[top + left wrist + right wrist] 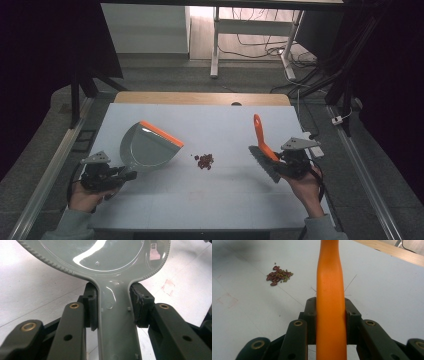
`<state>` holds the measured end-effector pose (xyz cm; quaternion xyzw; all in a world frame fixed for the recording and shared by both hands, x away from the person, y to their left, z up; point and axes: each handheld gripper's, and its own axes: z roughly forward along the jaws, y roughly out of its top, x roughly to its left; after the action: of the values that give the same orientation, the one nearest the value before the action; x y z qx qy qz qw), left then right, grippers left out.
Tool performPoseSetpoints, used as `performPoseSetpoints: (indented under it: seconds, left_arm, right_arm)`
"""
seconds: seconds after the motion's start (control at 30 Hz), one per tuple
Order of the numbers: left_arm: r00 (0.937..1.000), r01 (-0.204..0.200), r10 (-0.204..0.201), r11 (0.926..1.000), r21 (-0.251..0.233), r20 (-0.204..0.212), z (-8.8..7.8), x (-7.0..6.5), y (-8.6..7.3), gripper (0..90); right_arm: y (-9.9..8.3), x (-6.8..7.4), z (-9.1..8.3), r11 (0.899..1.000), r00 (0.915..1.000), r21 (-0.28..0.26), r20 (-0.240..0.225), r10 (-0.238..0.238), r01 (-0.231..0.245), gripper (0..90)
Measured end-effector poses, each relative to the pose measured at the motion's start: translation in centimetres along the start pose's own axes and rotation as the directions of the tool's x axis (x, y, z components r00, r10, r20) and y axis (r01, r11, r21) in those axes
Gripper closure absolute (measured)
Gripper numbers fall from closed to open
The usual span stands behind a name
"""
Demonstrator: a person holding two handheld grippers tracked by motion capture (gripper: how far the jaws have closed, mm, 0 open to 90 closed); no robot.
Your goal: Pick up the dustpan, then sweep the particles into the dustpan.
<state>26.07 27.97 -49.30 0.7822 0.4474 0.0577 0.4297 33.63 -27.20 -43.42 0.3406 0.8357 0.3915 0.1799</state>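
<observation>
A grey dustpan (pixel 146 147) with an orange front lip lies on the white table (pixel 200 200), left of centre. My left gripper (pixel 127 175) is shut on its grey handle (pixel 117 322), both pads pressing the handle's sides. A hand brush (pixel 263 150) with an orange handle (pixel 330 297) and dark bristles is held at the right, and my right gripper (pixel 280 161) is shut on that handle. A small pile of red and green beans (pixel 204 161) lies on the table between the dustpan and the brush; the right gripper view has the beans (pixel 279 275) at the upper left.
The table's far wooden edge (pixel 200 97) runs behind the white top. Desk legs and loose cables (pixel 260 45) stand on the floor beyond. Metal rails (pixel 365 170) flank the table on both sides.
</observation>
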Motion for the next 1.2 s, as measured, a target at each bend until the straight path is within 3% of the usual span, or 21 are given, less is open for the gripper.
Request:
performPoseSetpoints:
  seconds: [0.3,0.63,0.77,1.2]
  left_arm:
    - [0.9979,-0.057,0.055,0.9974,0.044,0.035,0.5,-0.8,0.2,62.0]
    - [0.9898,-0.121,0.113,0.9885,0.091,0.087,1.3,-1.8,0.4,62.0]
    - [0.9848,-0.129,0.116,0.9870,0.097,0.129,1.5,-2.1,0.4,62.0]
    - [0.9760,-0.157,0.134,0.9789,0.131,0.172,2.1,-2.6,0.5,62.0]
  right_arm:
    - [-0.3,-0.3,0.0,1.000,0.9999,0.006,0.000,0.011,-0.011,70.7]
    - [-0.3,-0.2,0.1,1.000,1.0000,0.009,-0.001,0.003,-0.003,70.8]
    - [-0.3,-0.2,0.1,1.000,1.0000,0.010,0.000,0.003,-0.003,70.7]
    - [0.1,0.1,0.1,1.000,1.0000,0.003,0.000,-0.008,0.008,70.8]
